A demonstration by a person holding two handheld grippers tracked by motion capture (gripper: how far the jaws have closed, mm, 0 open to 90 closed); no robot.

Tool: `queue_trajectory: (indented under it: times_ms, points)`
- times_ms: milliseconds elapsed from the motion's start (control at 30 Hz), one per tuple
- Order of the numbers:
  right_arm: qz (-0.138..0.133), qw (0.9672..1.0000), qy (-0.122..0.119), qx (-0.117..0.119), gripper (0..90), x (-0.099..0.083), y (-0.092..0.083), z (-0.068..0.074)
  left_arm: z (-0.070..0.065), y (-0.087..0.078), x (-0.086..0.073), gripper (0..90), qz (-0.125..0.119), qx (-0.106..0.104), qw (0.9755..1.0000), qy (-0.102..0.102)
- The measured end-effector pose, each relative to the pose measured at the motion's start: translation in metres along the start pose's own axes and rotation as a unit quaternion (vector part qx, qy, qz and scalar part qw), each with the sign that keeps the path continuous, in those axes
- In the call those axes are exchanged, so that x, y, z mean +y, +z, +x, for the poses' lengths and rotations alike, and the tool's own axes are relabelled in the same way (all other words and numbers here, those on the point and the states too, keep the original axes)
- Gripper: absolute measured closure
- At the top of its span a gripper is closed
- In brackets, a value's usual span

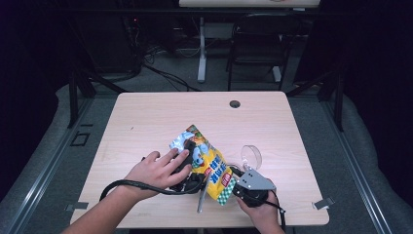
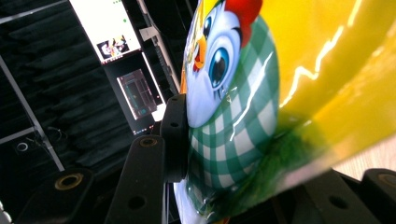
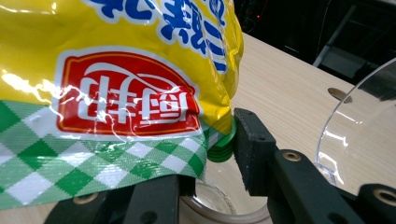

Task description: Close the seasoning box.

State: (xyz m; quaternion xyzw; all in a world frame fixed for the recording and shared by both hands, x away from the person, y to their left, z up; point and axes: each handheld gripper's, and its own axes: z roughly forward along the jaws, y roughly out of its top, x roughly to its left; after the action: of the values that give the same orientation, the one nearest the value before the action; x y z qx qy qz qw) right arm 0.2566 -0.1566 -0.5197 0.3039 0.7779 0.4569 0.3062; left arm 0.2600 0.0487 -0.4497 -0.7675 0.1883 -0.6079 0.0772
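both hand-held grippers [image 1: 187, 168] [image 1: 238, 181] clamp the snack bag [image 1: 209, 163] low over table.

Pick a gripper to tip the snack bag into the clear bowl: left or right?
Probably right. The right gripper holds the snack bag beside the clear bowl; the left gripper clamps the bag's far side.
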Motion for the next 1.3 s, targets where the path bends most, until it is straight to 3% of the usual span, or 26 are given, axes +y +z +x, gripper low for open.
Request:
queue_trajectory:
  times_ms: [67,100,300,600,700,767,1300]
  points:
    - [0.001,1.0,-0.003,-0.002,71.0,-0.0005,0.0003,-0.0002,0.0005,0.0002,0.0013,66.8,-0.002,0.008,1.0,0.005]
    - [0.003,1.0,-0.002,-0.003,71.0,-0.0009,0.0004,-0.0006,-0.0006,0.0003,0.0014,66.9,0.001,0.001,1.0,-0.002]
    - [0.003,1.0,0.005,0.0,71.1,-0.0016,0.0001,-0.0025,0.0028,0.0001,0.0037,66.9,-0.001,0.008,0.9999,0.01]
    - [0.002,0.9998,0.02,0.007,71.2,-0.0016,0.0017,-0.0043,0.0027,0.0003,0.0044,69.4,0.002,0.002,1.0,0.008]
    - [0.006,0.9998,0.018,0.007,71.2,-0.0021,0.0024,-0.0039,0.0028,0.0,0.0049,69.8,0.003,-0.004,0.9999,0.011]
    - [0.006,0.9998,0.016,0.005,71.2,-0.0019,0.0026,-0.0034,0.0034,-0.0005,0.0048,70.0,-0.002,0.006,0.9999,0.015]
    - [0.002,0.9999,0.013,0.005,71.2,-0.0018,0.0035,-0.0024,0.0062,-0.0033,0.0057,70.4,0.004,0.009,0.9995,0.028]
